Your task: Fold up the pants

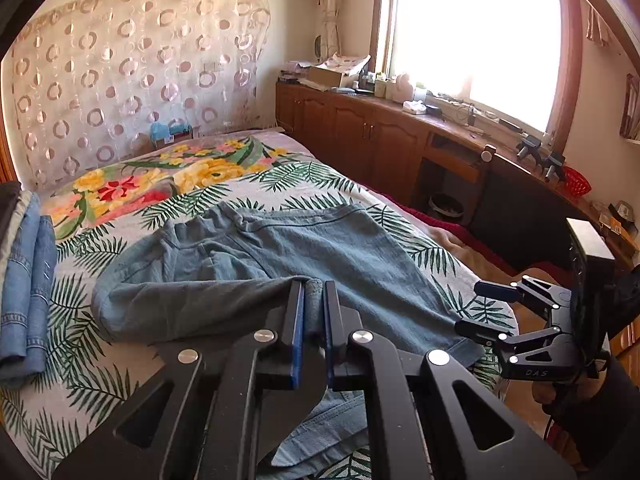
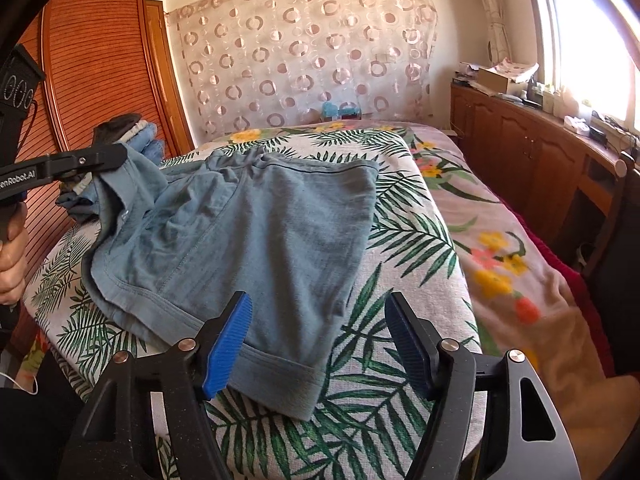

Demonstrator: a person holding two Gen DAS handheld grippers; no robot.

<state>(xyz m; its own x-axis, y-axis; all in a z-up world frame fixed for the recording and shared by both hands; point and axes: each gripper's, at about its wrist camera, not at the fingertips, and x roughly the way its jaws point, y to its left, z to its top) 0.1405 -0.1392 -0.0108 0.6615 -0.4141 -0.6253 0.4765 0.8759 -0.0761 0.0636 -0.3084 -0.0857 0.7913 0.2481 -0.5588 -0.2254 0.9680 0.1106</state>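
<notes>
Blue-grey denim pants (image 2: 256,236) lie partly folded on the leaf-print bedspread (image 2: 404,240); they also show in the left wrist view (image 1: 304,248). My left gripper (image 1: 314,286) is shut on a fold of the pants' edge and lifts it above the bed; it shows at the left of the right wrist view (image 2: 114,160). My right gripper (image 2: 320,312) is open and empty, just above the pants' near hem. It appears at the right of the left wrist view (image 1: 480,308), beside the bed's edge.
A stack of folded jeans (image 1: 24,288) lies at the bed's left side, next to a wooden wardrobe (image 2: 96,60). Wooden cabinets (image 1: 360,128) with clutter run under the window on the right. A floral blanket (image 2: 500,248) covers the bed's right part.
</notes>
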